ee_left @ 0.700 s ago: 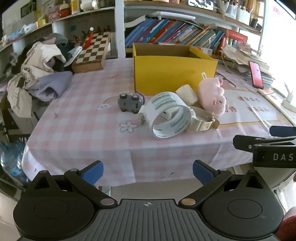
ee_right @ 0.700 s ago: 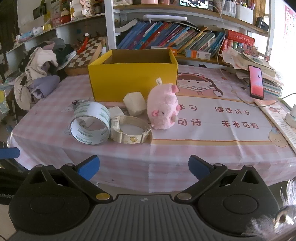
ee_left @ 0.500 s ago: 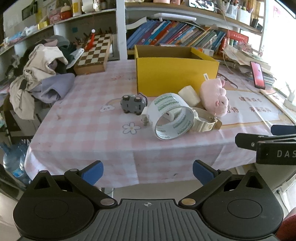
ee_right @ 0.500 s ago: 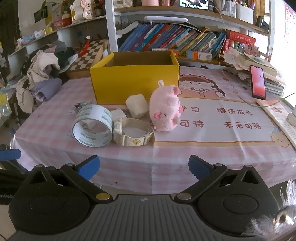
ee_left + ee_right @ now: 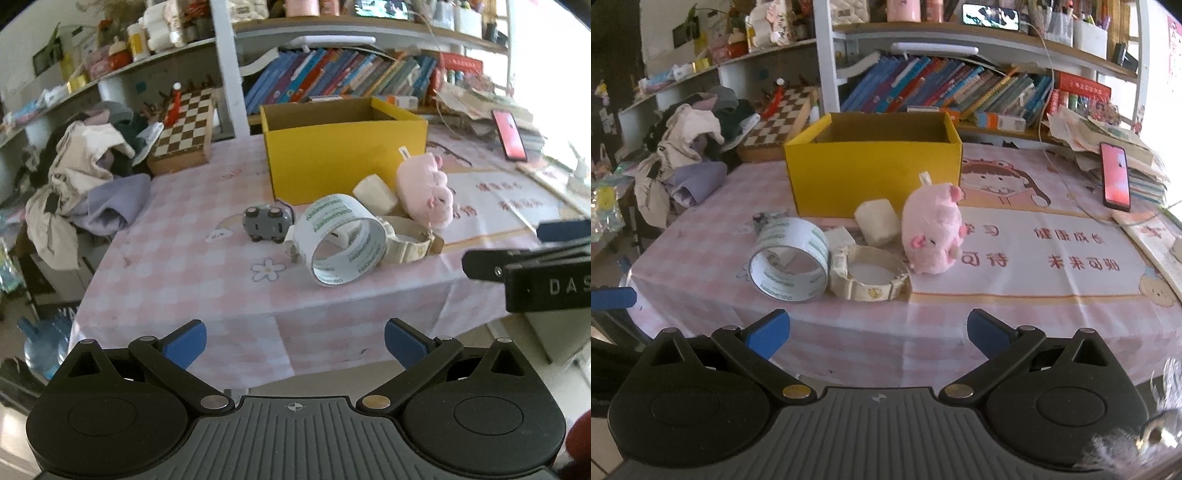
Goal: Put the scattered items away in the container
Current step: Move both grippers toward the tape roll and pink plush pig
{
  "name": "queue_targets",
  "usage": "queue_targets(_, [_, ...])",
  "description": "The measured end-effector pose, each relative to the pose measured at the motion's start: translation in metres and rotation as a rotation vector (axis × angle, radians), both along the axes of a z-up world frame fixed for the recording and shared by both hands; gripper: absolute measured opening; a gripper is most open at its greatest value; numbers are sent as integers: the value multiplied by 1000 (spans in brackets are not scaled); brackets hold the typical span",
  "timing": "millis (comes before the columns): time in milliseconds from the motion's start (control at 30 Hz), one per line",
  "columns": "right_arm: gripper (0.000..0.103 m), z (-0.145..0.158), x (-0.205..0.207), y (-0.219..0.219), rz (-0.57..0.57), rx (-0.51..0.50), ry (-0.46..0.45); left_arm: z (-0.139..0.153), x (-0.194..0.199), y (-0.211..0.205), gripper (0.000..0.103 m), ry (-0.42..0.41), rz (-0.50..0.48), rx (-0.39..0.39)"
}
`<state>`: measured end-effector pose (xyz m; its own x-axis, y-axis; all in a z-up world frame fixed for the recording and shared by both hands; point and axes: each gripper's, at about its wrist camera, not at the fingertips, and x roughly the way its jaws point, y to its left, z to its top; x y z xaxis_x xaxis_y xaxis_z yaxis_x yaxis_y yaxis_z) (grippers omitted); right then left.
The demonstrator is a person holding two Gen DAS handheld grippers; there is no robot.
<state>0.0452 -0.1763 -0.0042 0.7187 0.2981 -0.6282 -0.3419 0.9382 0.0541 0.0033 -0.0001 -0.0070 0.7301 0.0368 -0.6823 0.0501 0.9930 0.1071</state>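
Pink-checked tablecloth [image 5: 997, 332] carries a yellow cardboard box [image 5: 875, 177] behind a clear tape roll [image 5: 790, 258] and pink plush pig [image 5: 932, 236], while the left gripper [image 5: 295, 343] and right gripper [image 5: 879, 334] hang before the table's edge, both spread wide and empty.

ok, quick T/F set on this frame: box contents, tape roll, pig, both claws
1. The yellow box already holds the pink plush pig. False: the pink plush pig stands on the tablecloth in front of it.
2. The clear tape roll stands on its edge. True.
3. Left claw grips the tape roll. False: it is open and holds nothing.
4. Right claw is open, short of the items. True.
5. A grey toy car lies left of the tape roll. True.
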Motion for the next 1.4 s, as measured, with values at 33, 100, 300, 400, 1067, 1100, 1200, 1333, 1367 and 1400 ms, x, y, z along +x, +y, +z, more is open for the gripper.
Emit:
queue_targets(33, [103, 0, 0, 1, 0, -10, -5, 0, -1, -1, 103, -2, -11, 1])
queue_targets(100, [103, 1, -1, 2, -4, -28, -8, 2, -2, -2, 103, -12, -26, -5])
queue_targets(300, [103, -1, 0, -2, -26, -25, 2, 2, -2, -2, 103, -34, -16, -6])
queue_targets(400, [103, 0, 0, -4, -33, -20, 1, 4, -6, -2, 103, -74, -17, 4])
queue_targets(1067, [103, 8, -3, -8, -77, -4, -37, 0, -12, 12, 103, -100, -14, -22])
queue_targets(1100, [103, 8, -4, -7, -79, -9, -39, 0, -12, 13, 103, -103, -12, -28])
queue_targets(1200, [103, 12, -7, -6, -90, -17, -72, 4, -16, 15, 103, -129, -54, -68])
queue_targets(1333, [103, 19, -13, -11, -154, -39, -196, 13, -19, 19, 103, -179, -67, -108])
queue_targets(1367, [103, 20, -13, -12, -163, -40, -210, 14, -16, 18, 103, -175, -52, -99])
queue_targets(1400, [103, 20, -12, -13, -167, -43, -216, 14, -13, 18, 103, -159, -37, -91])
